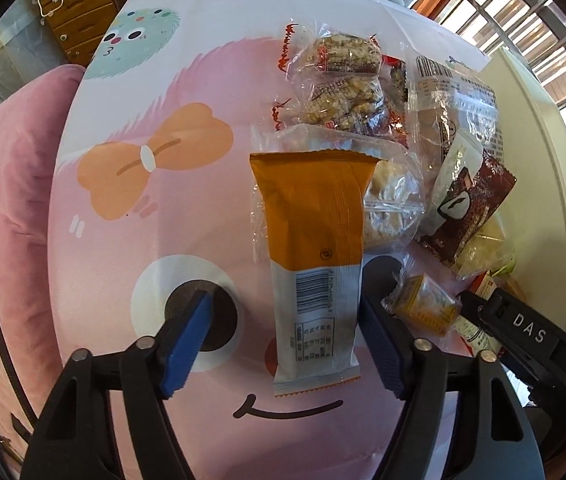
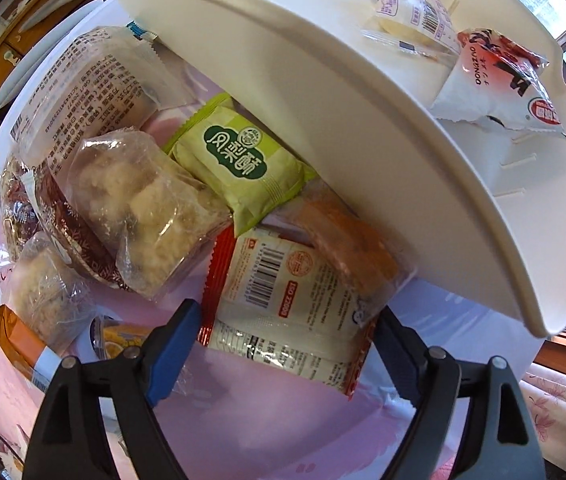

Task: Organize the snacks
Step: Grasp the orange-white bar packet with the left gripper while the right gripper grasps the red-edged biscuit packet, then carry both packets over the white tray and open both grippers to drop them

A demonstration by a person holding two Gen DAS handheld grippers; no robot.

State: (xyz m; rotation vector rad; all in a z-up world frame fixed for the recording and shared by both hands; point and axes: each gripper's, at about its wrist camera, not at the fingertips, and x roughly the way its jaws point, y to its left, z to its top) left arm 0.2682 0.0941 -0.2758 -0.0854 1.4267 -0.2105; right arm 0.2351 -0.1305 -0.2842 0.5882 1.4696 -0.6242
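Both views looked down on a pink cartoon-printed tabletop [image 1: 131, 208] strewn with wrapped snacks. The left tool [image 1: 283, 344] hung over an orange-and-white snack bar [image 1: 315, 264] lying lengthwise in the middle of the tabletop; its blue pads stood spread on either side of the wrapper's white end, the right pad seemingly at the wrapper's edge, the left pad well clear, so nothing was yet pinched. Beyond the bar lay a heap of clear-wrapped nut bars [image 1: 343, 80] toward the far edge, and a small yellow packet [image 1: 423, 304] just beside the right pad.

The right tool [image 2: 287, 344] stood spread over a red-edged white packet [image 2: 295, 300], which lay between its pads without a visible squeeze. A green pastry packet [image 2: 243, 164] and a clear-wrapped crumbly cake [image 2: 143, 208] lay touching one another just beyond it. A white tray [image 2: 323, 128] bordered the heap; two packets already rested inside it.

Judged step: each tool was lining up on one snack for pick-up. The next move likely called for closing each pair of pads squarely across its wrapper, then lifting toward the tray; a slippery wrapper could slide out.
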